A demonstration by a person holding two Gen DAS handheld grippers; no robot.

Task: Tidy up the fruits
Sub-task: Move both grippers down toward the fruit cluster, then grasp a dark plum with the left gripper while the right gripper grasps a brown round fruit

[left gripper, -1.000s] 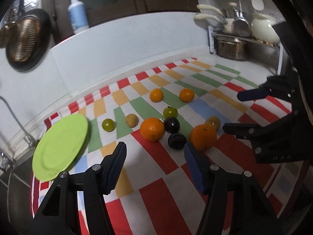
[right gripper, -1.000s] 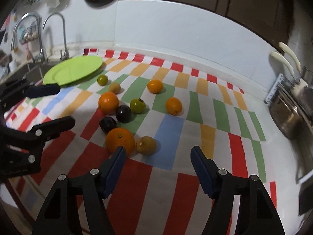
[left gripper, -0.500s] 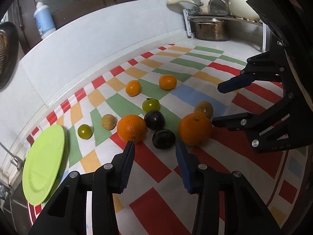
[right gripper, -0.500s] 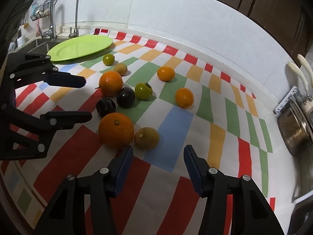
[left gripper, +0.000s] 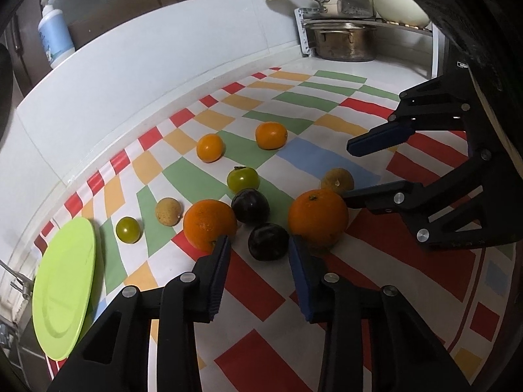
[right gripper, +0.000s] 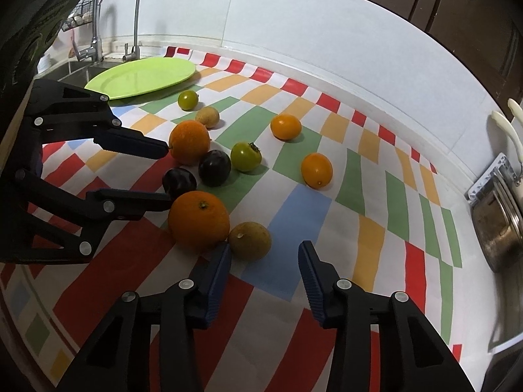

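Observation:
Fruits lie scattered on a chequered cloth point(left gripper: 261, 294): two big oranges, two small ones, two dark plums, green and brown fruits. My left gripper point(left gripper: 259, 245) is closing; its tips flank the near dark plum point(left gripper: 268, 241) without pressing it, between the left orange point(left gripper: 209, 223) and the right orange point(left gripper: 317, 217). My right gripper point(right gripper: 264, 250) is closing too, with a brown round fruit point(right gripper: 250, 240) between its tips, close to the left finger and untouched. Each gripper shows in the other's view: the left gripper point(right gripper: 168, 173), the right gripper point(left gripper: 346, 171).
A lime-green plate point(right gripper: 143, 76) sits at the cloth's end beside the sink and tap point(right gripper: 130, 16). A steel pot point(left gripper: 343, 44) and a dish rack stand in the opposite corner. A white backsplash runs behind the counter, with a soap bottle point(left gripper: 55, 37) on its ledge.
Both grippers' jaws have narrowed a lot. The left gripper has come lower and nearer the fruit cluster, now level with the dark plum. The right gripper has closed in on the brown fruit.

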